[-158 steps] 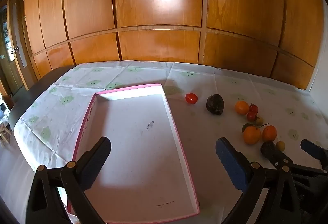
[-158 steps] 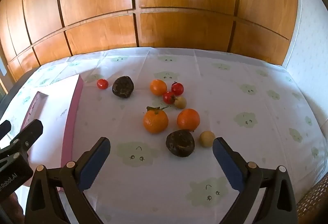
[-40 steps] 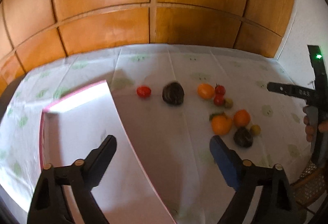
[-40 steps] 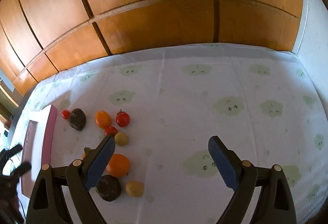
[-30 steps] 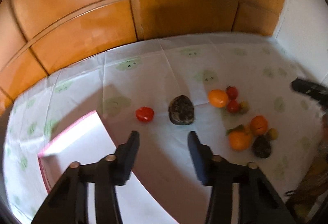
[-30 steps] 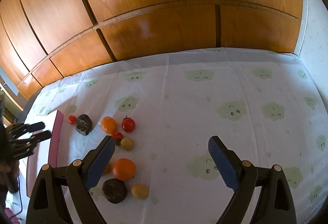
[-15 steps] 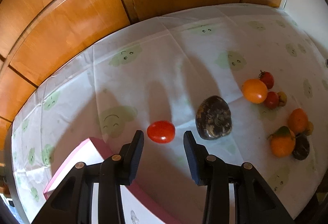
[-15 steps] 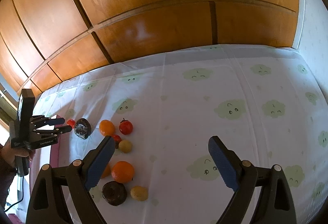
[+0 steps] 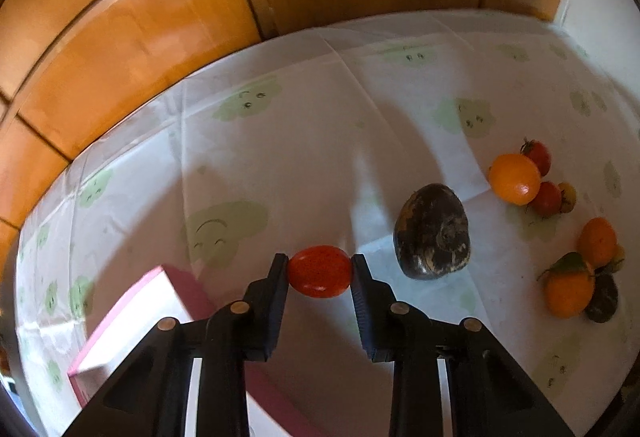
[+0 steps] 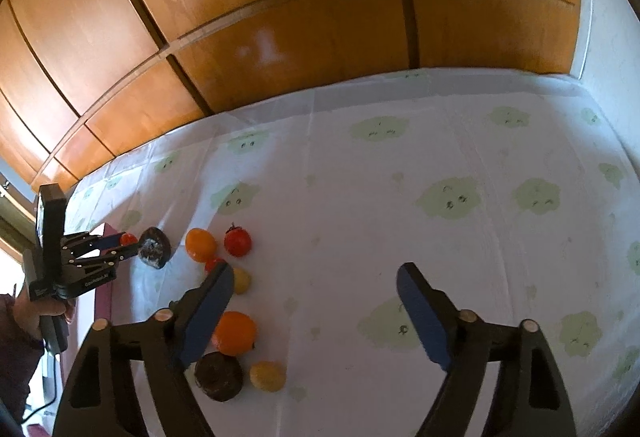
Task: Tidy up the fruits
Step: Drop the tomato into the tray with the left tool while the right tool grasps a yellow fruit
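Note:
A small red tomato (image 9: 320, 272) sits on the cloud-print tablecloth just past the corner of the pink-rimmed tray (image 9: 176, 287). My left gripper (image 9: 320, 264) is shut on it, one pad pressing each side. The right wrist view shows the same grip from afar, the left gripper (image 10: 130, 240) pinching the tomato (image 10: 128, 238) beside a dark fruit (image 10: 155, 242). My right gripper (image 10: 314, 273) hovers over bare cloth. Its jaws are closing with nothing between them. An orange (image 10: 234, 333) lies under its left finger.
Right of the held tomato lie a dark fruit (image 9: 432, 233), an orange (image 9: 514, 179), red tomatoes (image 9: 538, 157) and more oranges (image 9: 568, 289). A second dark fruit (image 10: 219, 376) and a yellow fruit (image 10: 268, 376) sit near my right gripper. Wooden panels back the table.
My left gripper has come down and forward over the red tomato and its jaws have shut on it. The right gripper's jaws have narrowed a little; that hand has hardly moved.

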`<state>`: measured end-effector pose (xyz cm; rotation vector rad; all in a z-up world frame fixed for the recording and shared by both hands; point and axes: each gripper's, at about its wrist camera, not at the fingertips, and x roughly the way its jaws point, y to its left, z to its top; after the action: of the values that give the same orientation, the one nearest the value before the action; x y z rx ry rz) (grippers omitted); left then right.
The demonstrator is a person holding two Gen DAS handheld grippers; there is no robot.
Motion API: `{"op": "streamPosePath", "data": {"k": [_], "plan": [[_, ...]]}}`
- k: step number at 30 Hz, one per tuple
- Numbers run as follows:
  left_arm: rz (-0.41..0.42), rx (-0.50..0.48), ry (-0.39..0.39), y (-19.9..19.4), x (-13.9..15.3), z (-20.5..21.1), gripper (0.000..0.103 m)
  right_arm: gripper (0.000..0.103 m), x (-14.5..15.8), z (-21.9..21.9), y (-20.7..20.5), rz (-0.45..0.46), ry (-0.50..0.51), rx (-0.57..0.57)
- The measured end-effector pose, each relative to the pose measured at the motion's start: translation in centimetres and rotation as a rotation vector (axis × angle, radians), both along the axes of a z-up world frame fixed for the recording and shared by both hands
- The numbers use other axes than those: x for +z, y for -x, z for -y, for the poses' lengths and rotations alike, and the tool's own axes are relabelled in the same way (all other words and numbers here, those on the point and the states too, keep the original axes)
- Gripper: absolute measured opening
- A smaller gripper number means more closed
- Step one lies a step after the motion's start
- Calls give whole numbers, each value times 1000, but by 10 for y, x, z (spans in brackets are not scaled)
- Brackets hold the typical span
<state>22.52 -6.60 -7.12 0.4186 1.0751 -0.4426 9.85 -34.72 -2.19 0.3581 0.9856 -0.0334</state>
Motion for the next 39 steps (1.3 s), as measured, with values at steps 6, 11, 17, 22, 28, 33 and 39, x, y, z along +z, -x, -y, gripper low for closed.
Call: {"op": "streamPosePath", "data": {"k": [6, 11, 17, 22, 28, 33, 39], "plan": [[52, 88, 122, 27, 28, -24, 31, 75, -12, -7, -4, -46, -51, 42], [86, 92, 202, 66, 48, -25, 31, 54, -24, -12, -7, -113, -100, 92], [104, 51, 258, 114, 61, -14, 31, 44, -41, -30, -6, -231, -147, 195], [100, 31, 280, 144, 64, -7, 31, 38, -50, -41, 1, -291, -132, 236], [100, 54, 312, 158, 68, -9, 31, 33, -64, -51, 0, -354, -81, 269], [98, 146, 362, 157, 72, -34, 31, 31, -67, -56, -3, -354, -55, 283], [81, 361, 393, 129, 72, -93, 31, 28, -67, -60, -4, -349, -29, 285]]}}
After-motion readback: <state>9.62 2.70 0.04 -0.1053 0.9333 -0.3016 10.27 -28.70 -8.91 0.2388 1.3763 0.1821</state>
